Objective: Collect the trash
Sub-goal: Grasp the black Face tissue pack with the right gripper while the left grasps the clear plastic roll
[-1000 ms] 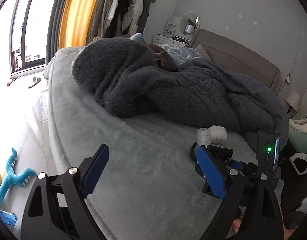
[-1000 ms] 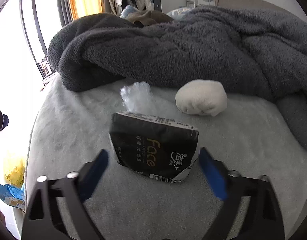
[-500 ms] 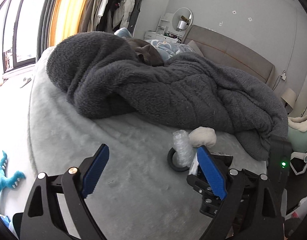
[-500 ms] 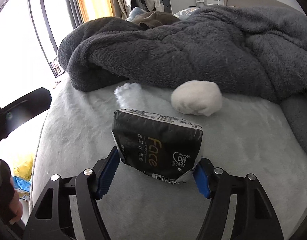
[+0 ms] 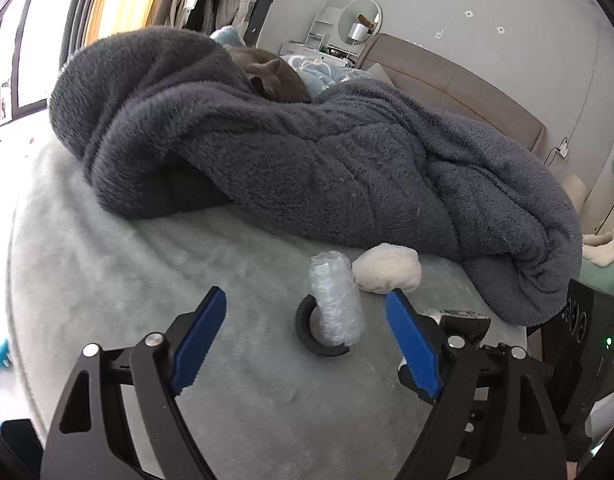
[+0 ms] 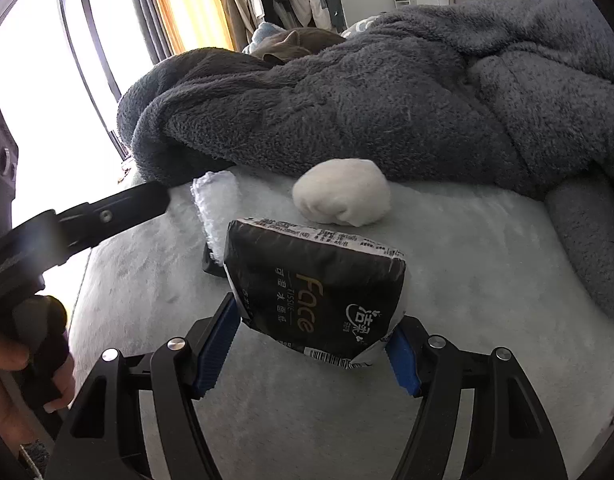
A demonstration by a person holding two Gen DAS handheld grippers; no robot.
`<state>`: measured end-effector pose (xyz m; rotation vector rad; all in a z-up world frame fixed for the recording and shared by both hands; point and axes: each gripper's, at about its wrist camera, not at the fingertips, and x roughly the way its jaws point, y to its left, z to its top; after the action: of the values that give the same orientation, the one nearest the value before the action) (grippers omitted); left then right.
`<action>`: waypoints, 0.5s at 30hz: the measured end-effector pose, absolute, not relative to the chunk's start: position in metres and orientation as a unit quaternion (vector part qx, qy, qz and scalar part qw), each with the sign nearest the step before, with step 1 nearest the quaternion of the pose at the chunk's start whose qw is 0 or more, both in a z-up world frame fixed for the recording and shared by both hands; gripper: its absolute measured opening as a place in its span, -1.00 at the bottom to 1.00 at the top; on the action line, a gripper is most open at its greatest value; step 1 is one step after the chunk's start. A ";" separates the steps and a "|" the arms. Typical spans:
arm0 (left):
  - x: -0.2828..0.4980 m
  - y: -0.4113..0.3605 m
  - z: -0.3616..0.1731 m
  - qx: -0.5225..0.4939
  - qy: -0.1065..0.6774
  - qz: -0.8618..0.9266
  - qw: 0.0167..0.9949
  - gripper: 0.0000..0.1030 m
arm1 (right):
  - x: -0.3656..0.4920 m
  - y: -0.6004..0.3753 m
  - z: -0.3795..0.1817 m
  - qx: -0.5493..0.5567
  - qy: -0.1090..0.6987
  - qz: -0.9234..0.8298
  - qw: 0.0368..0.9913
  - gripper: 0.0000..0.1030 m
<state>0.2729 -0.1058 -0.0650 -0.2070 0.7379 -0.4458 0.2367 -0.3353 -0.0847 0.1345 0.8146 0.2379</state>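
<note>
Three bits of trash lie close together near the foot edge of the bed point(image 5: 107, 264), just short of the heaped dark fleece blanket point(image 5: 307, 152): a black tissue pack point(image 6: 315, 280), a crumpled clear plastic wrapper point(image 5: 337, 296) and a white wad of tissue point(image 5: 387, 268). The pack is pinched across its lower corners between the blue pads of the right tool point(image 6: 311, 348), which has narrowed onto it and seems to hold it tilted up off the cover, probably so it can be carried off first. The wrapper rests partly over a black ring point(image 5: 307, 332), hiding its far side, and the wad sits just beside the wrapper, touching or nearly so, against the blanket's hem. The left tool point(image 5: 307, 344) points down at the wrapper with its jaws wide but closing; the wrapper and ring lie ahead of the tips, not yet between the pads, so nothing is gripped. I judge the wrapper to be the next pick, and the ring under it may get dragged along. A hand point(image 6: 11, 364) grips the left tool's handle at the bed's near side.
</note>
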 end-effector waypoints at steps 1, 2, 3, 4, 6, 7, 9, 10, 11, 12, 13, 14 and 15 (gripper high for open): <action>0.275 -0.108 -0.067 -0.105 0.359 -0.218 0.902 0.57 | 0.237 -0.338 -0.085 0.066 0.395 0.115 0.909 0.35; 0.277 -0.110 -0.068 -0.109 0.360 -0.219 0.900 0.55 | 0.236 -0.341 -0.085 0.066 0.394 0.115 0.909 0.35; 0.279 -0.112 -0.069 -0.112 0.362 -0.221 0.899 0.53 | 0.235 -0.344 -0.085 0.067 0.394 0.114 0.910 0.34; 0.280 -0.115 -0.071 -0.114 0.362 -0.222 0.898 0.50 | 0.234 -0.347 -0.085 0.068 0.394 0.113 0.910 0.34; 0.284 -0.121 -0.073 -0.116 0.363 -0.226 0.896 0.45 | 0.233 -0.353 -0.086 0.072 0.395 0.112 0.909 0.35; 0.285 -0.123 -0.074 -0.116 0.363 -0.227 0.896 0.43 | 0.232 -0.357 -0.086 0.075 0.395 0.112 0.909 0.35; 0.288 -0.129 -0.075 -0.116 0.362 -0.229 0.896 0.39 | 0.232 -0.363 -0.088 0.078 0.396 0.111 0.908 0.35; 0.289 -0.132 -0.076 -0.117 0.362 -0.229 0.896 0.37 | 0.231 -0.366 -0.088 0.079 0.397 0.110 0.908 0.35; 0.291 -0.135 -0.077 -0.115 0.364 -0.229 0.896 0.36 | 0.231 -0.367 -0.089 0.079 0.397 0.110 0.908 0.35; 0.292 -0.137 -0.078 -0.114 0.366 -0.228 0.895 0.31 | 0.230 -0.370 -0.089 0.078 0.396 0.110 0.908 0.35; 0.294 -0.138 -0.080 -0.114 0.368 -0.227 0.895 0.27 | 0.229 -0.372 -0.090 0.078 0.397 0.110 0.908 0.35; 0.295 -0.140 -0.081 -0.115 0.370 -0.226 0.894 0.25 | 0.229 -0.374 -0.091 0.079 0.397 0.110 0.908 0.35; 0.297 -0.141 -0.082 -0.116 0.372 -0.225 0.893 0.21 | 0.228 -0.375 -0.091 0.081 0.397 0.110 0.908 0.35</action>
<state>0.2969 -0.1413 -0.0823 -0.2417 0.7716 -0.4675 0.2283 -0.3754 -0.0915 0.1662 0.8197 0.2269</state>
